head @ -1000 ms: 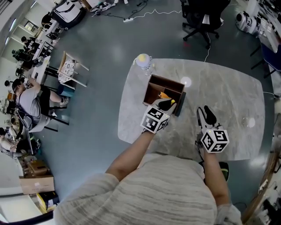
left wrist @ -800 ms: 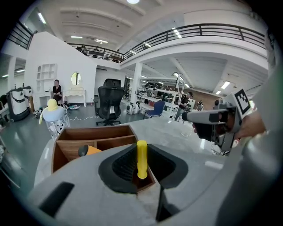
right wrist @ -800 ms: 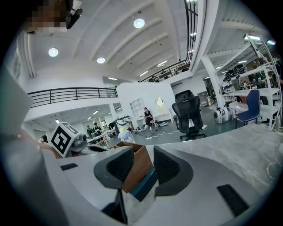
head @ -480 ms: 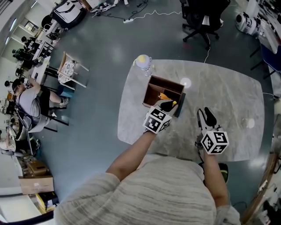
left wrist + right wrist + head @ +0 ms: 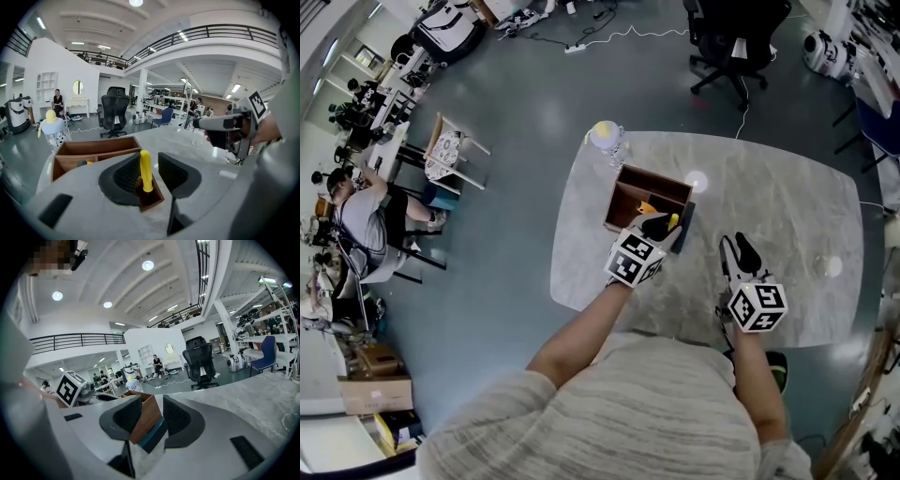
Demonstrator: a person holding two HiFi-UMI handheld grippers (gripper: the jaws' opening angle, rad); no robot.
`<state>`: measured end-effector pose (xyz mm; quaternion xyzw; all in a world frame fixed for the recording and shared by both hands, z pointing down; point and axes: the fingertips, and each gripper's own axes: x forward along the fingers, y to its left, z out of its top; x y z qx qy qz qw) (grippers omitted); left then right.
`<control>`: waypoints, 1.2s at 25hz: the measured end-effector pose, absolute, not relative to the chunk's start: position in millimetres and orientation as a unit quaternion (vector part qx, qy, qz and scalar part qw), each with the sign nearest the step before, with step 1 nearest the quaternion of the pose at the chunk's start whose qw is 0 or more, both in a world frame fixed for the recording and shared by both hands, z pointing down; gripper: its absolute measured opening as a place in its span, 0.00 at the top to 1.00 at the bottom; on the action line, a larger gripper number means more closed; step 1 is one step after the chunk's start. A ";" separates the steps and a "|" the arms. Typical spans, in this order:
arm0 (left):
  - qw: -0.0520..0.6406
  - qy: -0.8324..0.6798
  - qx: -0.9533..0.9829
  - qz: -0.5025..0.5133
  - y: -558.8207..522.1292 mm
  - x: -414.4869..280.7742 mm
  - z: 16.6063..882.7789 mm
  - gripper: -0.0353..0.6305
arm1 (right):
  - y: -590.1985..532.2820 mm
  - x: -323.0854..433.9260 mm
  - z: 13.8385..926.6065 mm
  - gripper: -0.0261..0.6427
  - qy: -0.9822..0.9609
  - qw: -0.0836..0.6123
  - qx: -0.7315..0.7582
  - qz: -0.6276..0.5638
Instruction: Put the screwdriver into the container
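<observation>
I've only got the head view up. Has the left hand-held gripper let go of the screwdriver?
Observer: Yes; the jaws of the left hand-held gripper have just been opening and stand apart, not clamping the yellow handle of the screwdriver.
Operator: Where is it standing?
Observer: Upright in the small near corner compartment of the container.
Operator: And the right one?
Observer: The right hand-held gripper is open, nothing gripped, aimed at the container's corner.

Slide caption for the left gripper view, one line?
Left gripper, jaws just opened, straddles the yellow screwdriver standing upright in the near corner of the container.
</observation>
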<state>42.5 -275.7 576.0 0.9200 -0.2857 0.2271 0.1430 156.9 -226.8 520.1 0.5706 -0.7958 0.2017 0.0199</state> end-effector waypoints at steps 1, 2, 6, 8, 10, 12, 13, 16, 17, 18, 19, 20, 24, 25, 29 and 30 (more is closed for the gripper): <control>0.142 -0.286 0.921 0.225 -275.5 42.5 574.4 0.77 | -226.5 156.6 520.0 0.79 -0.797 0.019 0.569 0.202; 0.141 -0.287 0.921 0.223 -275.4 42.3 573.2 0.77 | -226.4 156.2 519.9 0.79 -0.798 0.018 0.568 0.202; 0.139 -0.293 0.920 0.219 -274.0 41.9 569.8 0.77 | -225.2 154.5 517.8 0.79 -0.803 0.017 0.562 0.199; 0.138 -0.296 0.921 0.213 -273.6 42.0 567.3 0.77 | -224.7 154.5 517.2 0.79 -0.805 0.018 0.560 0.197; 0.138 -0.300 0.921 0.207 -273.1 42.7 563.8 0.77 | -224.0 155.3 516.4 0.79 -0.807 0.018 0.557 0.196; 0.138 -0.305 0.921 0.201 -271.3 42.4 559.8 0.77 | -222.3 155.2 515.4 0.79 -0.809 0.018 0.554 0.196; 0.138 -0.307 0.921 0.197 -270.0 42.0 557.4 0.77 | -221.2 154.7 514.6 0.79 -0.811 0.018 0.551 0.195; 0.139 -0.312 0.922 0.182 -264.5 40.7 548.3 0.77 | -217.4 150.6 511.0 0.79 -0.819 0.018 0.540 0.194; 0.139 -0.312 0.923 0.177 -262.2 40.3 545.1 0.77 | -215.9 148.3 509.5 0.79 -0.822 0.018 0.535 0.193; 0.139 -0.312 0.924 0.172 -259.7 40.3 542.0 0.77 | -214.2 146.1 507.9 0.79 -0.826 0.019 0.530 0.192; 0.139 -0.312 0.925 0.167 -256.9 40.8 538.9 0.77 | -212.4 143.9 506.2 0.79 -0.830 0.020 0.524 0.189; 0.139 -0.312 0.926 0.161 -253.9 41.3 535.9 0.77 | -210.4 141.8 504.3 0.79 -0.834 0.023 0.519 0.185; 0.139 -0.313 0.929 0.140 -240.0 41.3 523.3 0.78 | -202.3 132.8 495.4 0.79 -0.851 0.032 0.497 0.167; 0.139 -0.314 0.930 0.135 -236.3 40.5 520.4 0.78 | -200.1 130.8 493.0 0.79 -0.854 0.032 0.493 0.163; 0.139 -0.316 0.932 0.111 -222.1 33.6 507.9 0.79 | -190.1 122.8 481.9 0.79 -0.865 0.029 0.477 0.151; 0.138 -0.316 0.933 0.103 -219.0 31.4 503.3 0.79 | -187.4 120.1 478.2 0.79 -0.869 0.027 0.472 0.148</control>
